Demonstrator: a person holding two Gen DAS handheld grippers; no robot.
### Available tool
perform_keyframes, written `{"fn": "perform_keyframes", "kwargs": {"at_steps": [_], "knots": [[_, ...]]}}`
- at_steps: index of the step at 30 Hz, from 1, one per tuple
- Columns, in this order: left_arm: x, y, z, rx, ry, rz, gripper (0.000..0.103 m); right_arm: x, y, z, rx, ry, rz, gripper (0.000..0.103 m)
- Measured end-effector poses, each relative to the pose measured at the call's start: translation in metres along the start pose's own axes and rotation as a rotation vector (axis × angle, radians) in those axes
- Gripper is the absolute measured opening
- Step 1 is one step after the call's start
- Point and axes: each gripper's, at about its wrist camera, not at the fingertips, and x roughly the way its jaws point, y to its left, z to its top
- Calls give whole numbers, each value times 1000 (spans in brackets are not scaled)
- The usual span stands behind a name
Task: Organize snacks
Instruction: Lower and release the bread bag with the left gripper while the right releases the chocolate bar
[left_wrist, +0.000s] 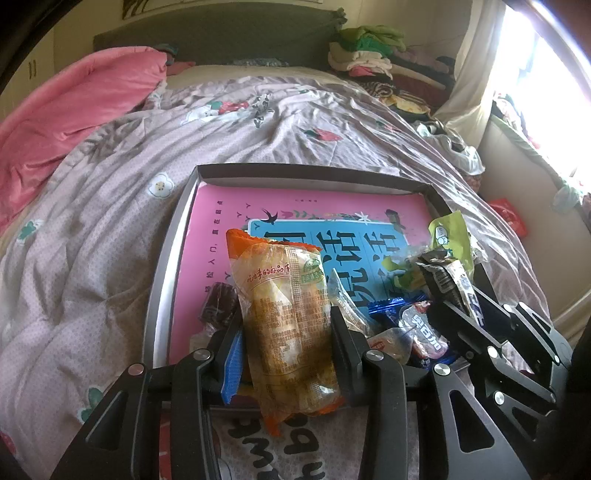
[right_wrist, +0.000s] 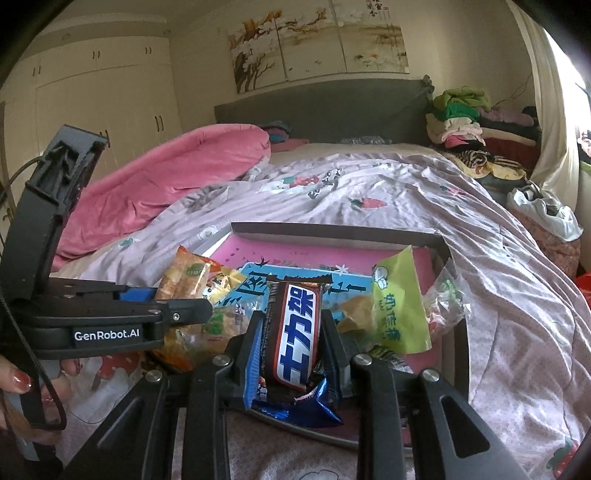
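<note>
Behind everything stands a bedroom with a wide bed (left_wrist: 184, 155) under a pale lilac cover printed with small animals and strawberries, a pink quilt (left_wrist: 66, 110) bunched at its left side and a pile of folded clothes (right_wrist: 458, 122) near the grey headboard. On the bed lies a shallow dark tray (left_wrist: 162, 266) that holds a pink book (left_wrist: 214, 221) with a blue panel and big Chinese letters, and several snacks are heaped on the near right part of it. The left gripper (left_wrist: 286, 343) has its fingers clamped on an orange snack bag (left_wrist: 284, 295), a clear packet with orange ends; its long axis runs away from the camera, one end pointing to the far side of the tray and the other hanging over the near rim. Red handwriting-style Chinese script and a green round label are printed on it, but the small text is not readable. The right gripper (right_wrist: 291, 343) has its fingers closed on a chocolate bar (right_wrist: 295, 332), brown with a blue and white band that reads 士力架; the bar also points lengthwise away from the camera, above a blue wrapper (right_wrist: 306, 406). Just to its right a green packet (right_wrist: 399, 310) stands tilted against the other snacks. In the right wrist view the left gripper carries the words GenRobot.AI, and a hand (right_wrist: 26, 384) with red painted nails holds it.
</note>
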Motion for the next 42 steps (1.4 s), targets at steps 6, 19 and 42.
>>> {"fn": "perform_keyframes", "kwargs": {"at_steps": [6,19,42], "knots": [[1,0,0,-1,0,0,42,6,-3,0,12,15,-6,29],[1,1,0,-6,4,-5,42,11,-10,-3,40,34,-28,30],[-20,0,9,-1,-54,-7,70,-21,-16,4,56,-66,-77,55]]}}
